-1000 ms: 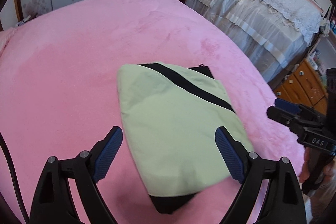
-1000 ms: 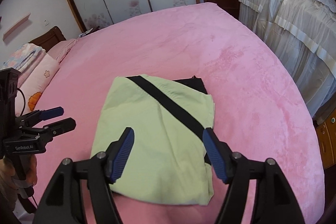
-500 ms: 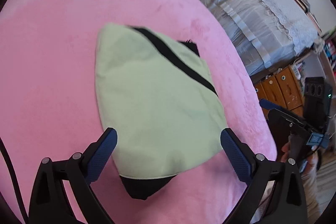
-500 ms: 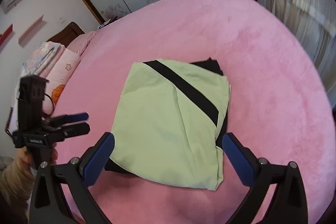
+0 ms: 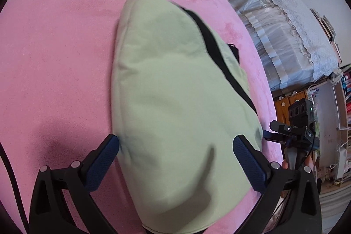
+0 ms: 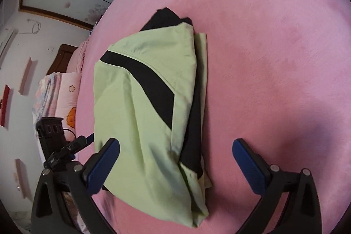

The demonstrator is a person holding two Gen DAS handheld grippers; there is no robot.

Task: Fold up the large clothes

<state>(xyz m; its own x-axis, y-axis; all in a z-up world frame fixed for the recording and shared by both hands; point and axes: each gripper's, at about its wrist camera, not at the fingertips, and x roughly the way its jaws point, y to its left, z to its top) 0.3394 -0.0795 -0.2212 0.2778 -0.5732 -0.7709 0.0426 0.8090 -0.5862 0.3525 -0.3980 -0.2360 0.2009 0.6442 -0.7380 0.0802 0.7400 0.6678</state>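
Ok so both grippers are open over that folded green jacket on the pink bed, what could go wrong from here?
1. The folded jacket has loose layers showing along its right edge; the right gripper could catch only the top layer and undo the fold.
2. The left gripper, jaws opening, spans the near corner; a shallow pinch might drag the bundle across the pink blanket.

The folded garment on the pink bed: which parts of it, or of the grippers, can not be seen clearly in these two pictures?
- Folded garment, left wrist view: near edge cut off by the bottom of the picture; fabric blurred by motion.
- Its underside and inner layers: hidden by the green top layer in both views.
- Left gripper, right wrist view: its fingertips hidden behind the right gripper's own finger.
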